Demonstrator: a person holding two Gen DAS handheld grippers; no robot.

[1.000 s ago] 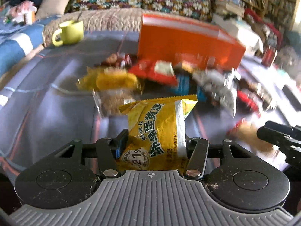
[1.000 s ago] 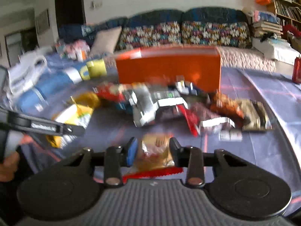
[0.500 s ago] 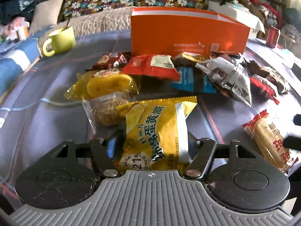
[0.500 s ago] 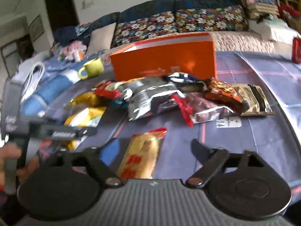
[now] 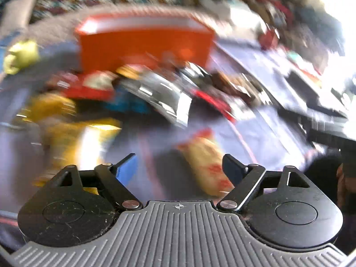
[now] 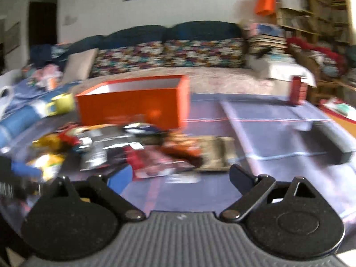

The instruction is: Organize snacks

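Both grippers are between picks, with nothing carried. The left gripper has its jaws spread wide and empty, low over the blue-grey cloth worktop. Just beyond its fingertips, on the near side of the tall orange cardboard box, lies a pale yellow snack packet with red print, flat on the cloth and slightly toward the right finger. To the near left of the box rests a bright yellow foil snack bag, also free.

The right gripper is likewise wide open and holds nothing, held level and aimed at the box, whose open top shows. Directly in front of the box sits the heap of mixed foil snack packets, touching one another; blur hides their details.

By my reading, sorting has hardly begun: the snacks lie outside the box. The next move calls for closing on one packet, probably the pale yellow one, and lifting it over the box rim.
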